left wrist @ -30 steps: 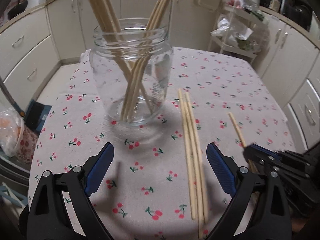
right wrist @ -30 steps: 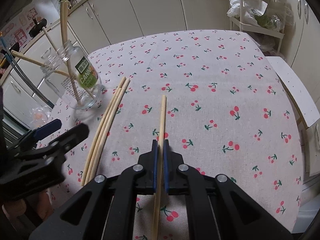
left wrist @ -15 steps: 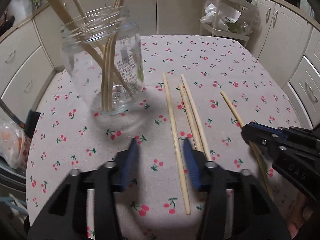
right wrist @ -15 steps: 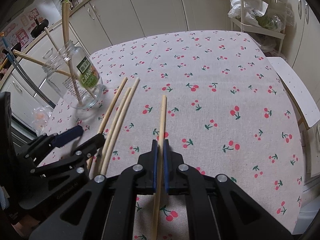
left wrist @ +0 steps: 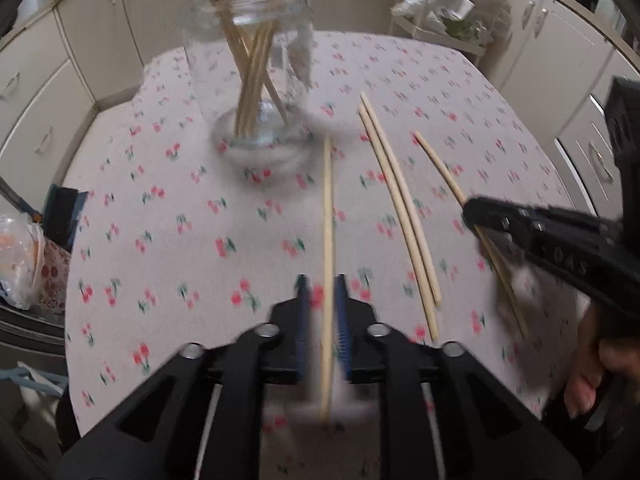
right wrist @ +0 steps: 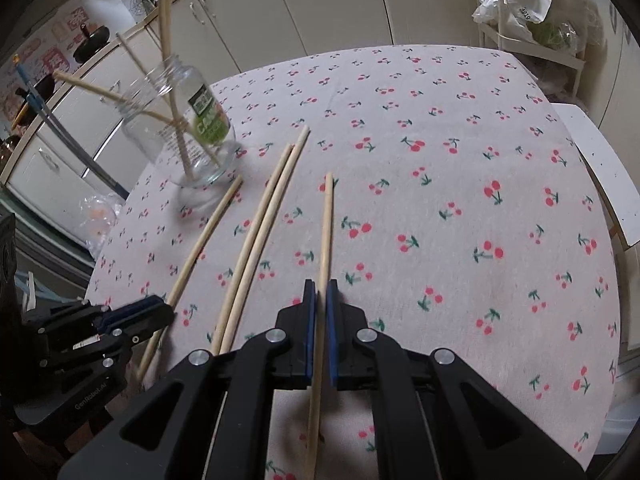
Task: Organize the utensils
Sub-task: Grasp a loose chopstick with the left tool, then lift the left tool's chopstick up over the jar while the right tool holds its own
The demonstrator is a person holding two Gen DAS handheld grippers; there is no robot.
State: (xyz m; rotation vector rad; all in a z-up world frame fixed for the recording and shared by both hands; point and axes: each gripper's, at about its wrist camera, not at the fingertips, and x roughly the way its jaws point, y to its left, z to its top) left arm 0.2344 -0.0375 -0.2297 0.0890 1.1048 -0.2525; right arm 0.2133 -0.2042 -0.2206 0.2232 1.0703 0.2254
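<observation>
The left tongs point(left wrist: 322, 312) stand over the cherry-print counter point(left wrist: 160, 208) with their blue pads narrowly apart and opening a little; a single chopstick point(left wrist: 328, 216) runs between the pads and straight ahead of them toward the glass jar point(left wrist: 256, 80), though motion blur hides whether the pads touch it. The jar stands upright just beyond and slightly left of that stick's far tip, with several chopsticks leaning inside it. To the right of the left tongs a pair of chopsticks point(left wrist: 396, 204) lies side by side on the cloth — between the two tongs, touching neither. Further right again, the right tongs point(right wrist: 320, 320) are clamped tight on another chopstick point(right wrist: 326, 232); it passes between the pads, its far end reaching forward over the cloth and its near end running back under the tongs. From the right wrist view the loose pair point(right wrist: 264, 224) lies just left of these tongs, and the left tongs point(right wrist: 136, 314) sit further left, down by the near end of their stick point(right wrist: 200, 248) — the jar point(right wrist: 184, 128) beyond them.
</observation>
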